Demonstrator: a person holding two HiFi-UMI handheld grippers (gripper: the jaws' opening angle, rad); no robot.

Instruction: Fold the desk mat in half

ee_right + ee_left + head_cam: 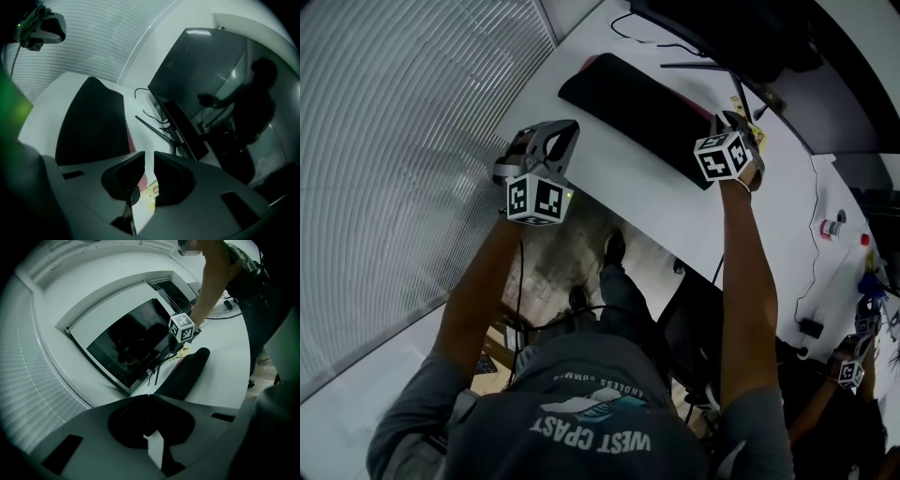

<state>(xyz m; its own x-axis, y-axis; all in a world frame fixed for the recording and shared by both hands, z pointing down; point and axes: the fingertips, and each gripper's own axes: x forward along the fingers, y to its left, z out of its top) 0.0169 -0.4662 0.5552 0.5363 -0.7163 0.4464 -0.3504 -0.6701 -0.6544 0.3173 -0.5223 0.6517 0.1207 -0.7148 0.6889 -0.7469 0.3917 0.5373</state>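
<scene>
Jaws of the left gripper are closed tip to tip, with nothing held between them. The head view shows this gripper raised off the near edge of the white desk, just beside it, in front of the slatted window blinds. It is well apart from the task item.

Desk mat: black, lying flat on the desk as a long narrow strip folded over on itself. It runs from the left gripper's side across to the right gripper. A red underside shows along its far edge. The left gripper view shows the mat's rounded near end pointing toward that gripper, with bare desk between the two.

Behind the mat, a dark-screened monitor stands at the back of the desk. Thin black cables lie on the desk between the monitor and the mat.

Right gripper: jaws are parallel with only a narrow slit between them, and nothing is in the slit. White desk and a small yellow slip are visible through and below the gap. In the head view this gripper sits over the right end of the mat. Whether it touches the mat cannot be determined.

Far right of the head view: a second person's hand holds another marker cube at the desk edge.
</scene>
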